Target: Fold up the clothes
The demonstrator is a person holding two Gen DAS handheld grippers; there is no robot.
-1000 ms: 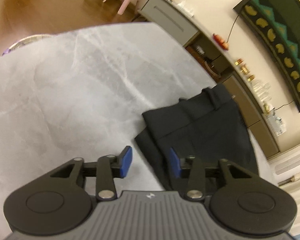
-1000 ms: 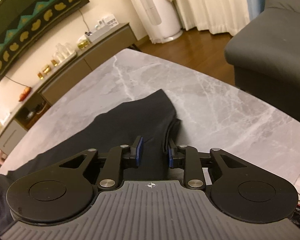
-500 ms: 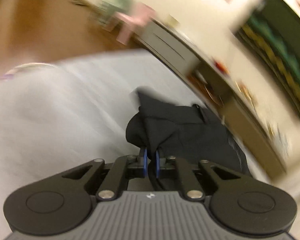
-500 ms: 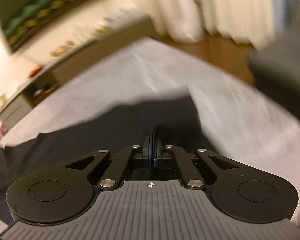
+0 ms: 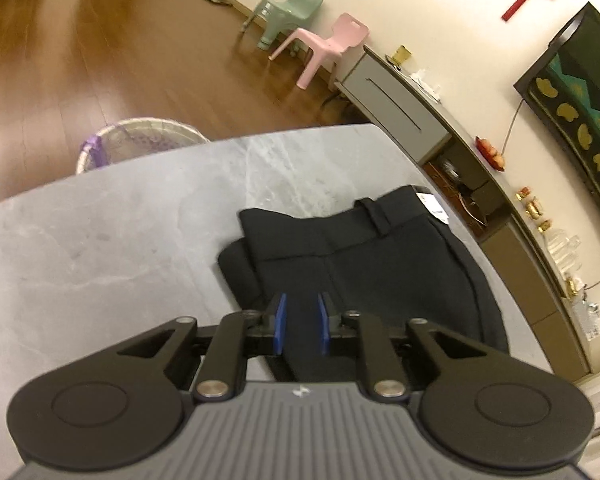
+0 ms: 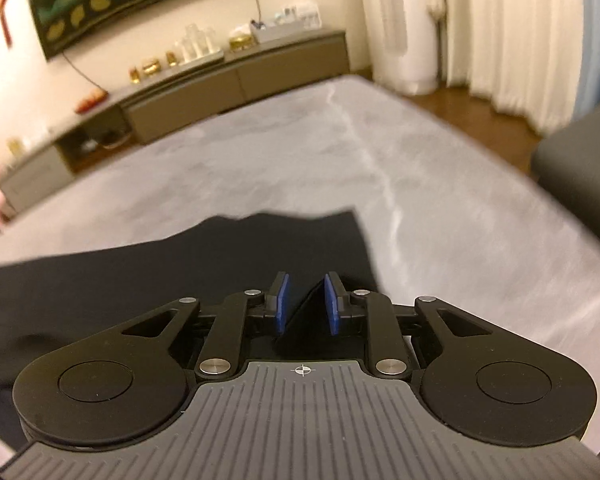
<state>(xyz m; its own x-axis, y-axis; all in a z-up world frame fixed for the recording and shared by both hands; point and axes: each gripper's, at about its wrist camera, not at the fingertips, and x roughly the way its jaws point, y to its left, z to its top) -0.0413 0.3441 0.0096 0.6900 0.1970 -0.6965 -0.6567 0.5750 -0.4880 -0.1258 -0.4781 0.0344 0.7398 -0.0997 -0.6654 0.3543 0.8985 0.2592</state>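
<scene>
Both your grippers hang over the black trousers (image 5: 364,256) on the grey marble table (image 5: 112,248), jaws easing apart.

Your left gripper (image 5: 300,322) has its blue pads (image 5: 280,320) a little apart and opening; the dark cloth runs through the gap, but the pads do not seem to press on it. The trousers lie folded near the table's far edge, with the waistband and a white tag (image 5: 434,204) at the far end and a second layer jutting out on the left. Your right gripper (image 6: 305,306) is opening too, and a raised fold of the trousers (image 6: 180,264) stands between its pads (image 6: 332,304); the view is blurred, so you cannot be sure whether the right pad touches that fold. Beyond the table's left corner stands a wicker basket (image 5: 140,140).
</scene>
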